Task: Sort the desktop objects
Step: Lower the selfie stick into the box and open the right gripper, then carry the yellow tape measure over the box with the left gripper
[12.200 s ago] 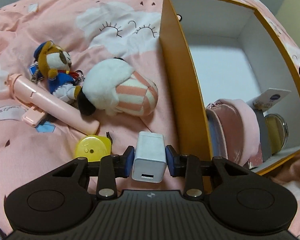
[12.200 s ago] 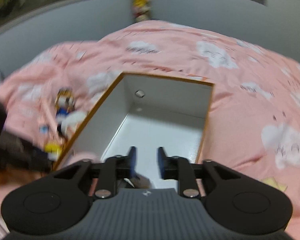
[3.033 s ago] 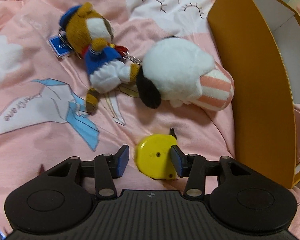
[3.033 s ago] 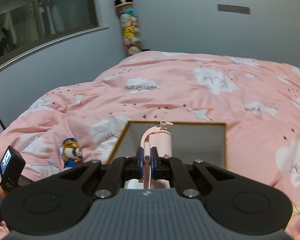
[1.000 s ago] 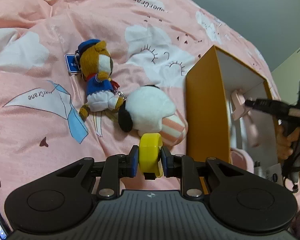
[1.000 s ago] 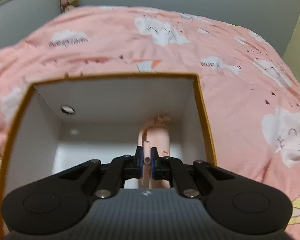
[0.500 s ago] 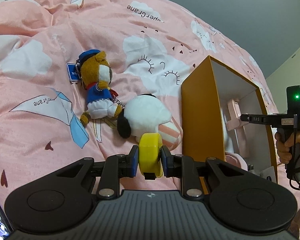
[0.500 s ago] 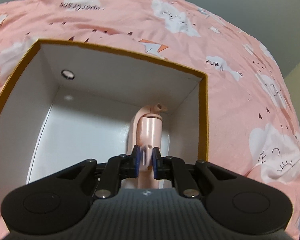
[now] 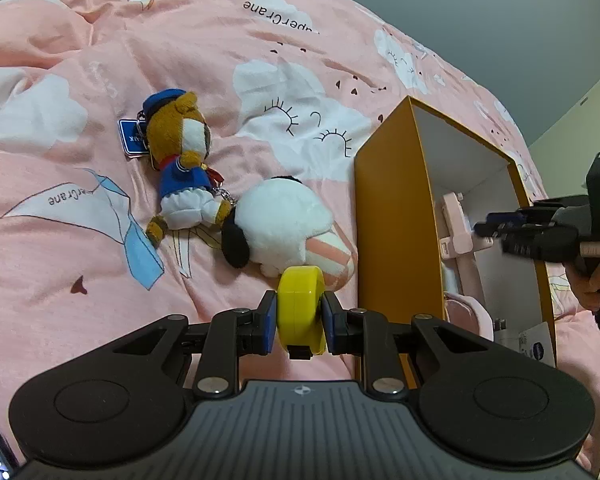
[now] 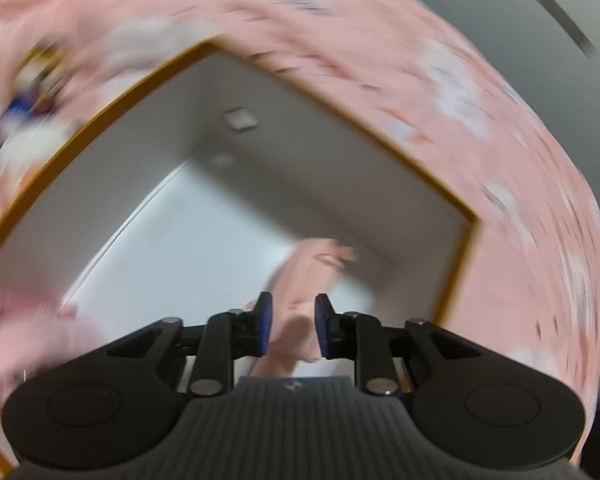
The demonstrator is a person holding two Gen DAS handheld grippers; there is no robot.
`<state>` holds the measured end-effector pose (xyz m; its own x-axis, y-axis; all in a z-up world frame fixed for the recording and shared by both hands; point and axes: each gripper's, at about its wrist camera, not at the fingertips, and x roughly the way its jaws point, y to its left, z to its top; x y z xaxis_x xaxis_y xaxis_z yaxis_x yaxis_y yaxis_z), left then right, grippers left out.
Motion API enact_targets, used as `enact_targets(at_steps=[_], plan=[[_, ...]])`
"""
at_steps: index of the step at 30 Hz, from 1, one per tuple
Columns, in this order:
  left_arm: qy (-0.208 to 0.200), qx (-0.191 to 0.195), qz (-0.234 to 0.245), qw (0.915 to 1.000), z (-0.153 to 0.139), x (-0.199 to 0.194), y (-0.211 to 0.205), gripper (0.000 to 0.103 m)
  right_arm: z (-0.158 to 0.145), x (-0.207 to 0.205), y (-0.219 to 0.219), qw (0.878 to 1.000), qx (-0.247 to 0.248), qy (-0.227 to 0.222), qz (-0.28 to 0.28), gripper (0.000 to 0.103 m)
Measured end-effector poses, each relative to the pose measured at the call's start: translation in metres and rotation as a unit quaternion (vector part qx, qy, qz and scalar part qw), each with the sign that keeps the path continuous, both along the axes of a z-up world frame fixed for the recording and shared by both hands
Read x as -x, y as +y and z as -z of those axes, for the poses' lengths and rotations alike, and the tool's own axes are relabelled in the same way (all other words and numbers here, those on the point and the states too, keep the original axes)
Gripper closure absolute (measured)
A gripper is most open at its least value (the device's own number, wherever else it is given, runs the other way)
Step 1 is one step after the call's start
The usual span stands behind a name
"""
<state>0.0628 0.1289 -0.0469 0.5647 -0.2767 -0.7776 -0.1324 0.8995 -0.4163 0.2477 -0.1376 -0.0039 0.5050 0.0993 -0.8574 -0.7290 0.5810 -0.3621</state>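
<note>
light: soft, even | left view: sharp | right view: motion-blurred | edges: fisheye-bent

- A bed carries it all, spread with a pink duvet [image 9: 80, 260] printed with white clouds, paper cranes and small hearts.
- Lying on the duvet: a bear keychain plush [image 9: 182, 168] in blue cap and jacket, blue tag [image 9: 130, 142] at its head.
- Touching the bear's feet, a white plush [image 9: 278, 226] with a black ear and pink-striped body.
- Just right of that, the orange box [image 9: 392, 216] stands on the bedding, white inside.
</note>
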Motion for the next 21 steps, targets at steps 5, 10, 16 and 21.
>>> enact_targets(at_steps=[5, 10, 16, 21], plan=[[-0.003, -0.003, 0.001, 1.0, -0.003, 0.001, -0.002, 0.077, 0.024, 0.023, 0.008, 0.983, 0.091, -0.02, -0.16, 0.071], [-0.002, -0.004, 0.001, 1.0, -0.003, -0.001, -0.003, 0.079, 0.039, 0.021, 0.01, 0.966, 0.14, -0.022, -0.218, 0.068], [0.009, -0.001, -0.002, 1.0, 0.002, -0.003, -0.001, 0.079, 0.045, 0.02, 0.011, 0.961, 0.155, -0.033, -0.225, 0.067], [0.0, 0.002, 0.001, 1.0, -0.003, -0.001, -0.002, 0.079, 0.049, 0.01, 0.012, 0.963, 0.176, -0.047, -0.198, 0.07]])
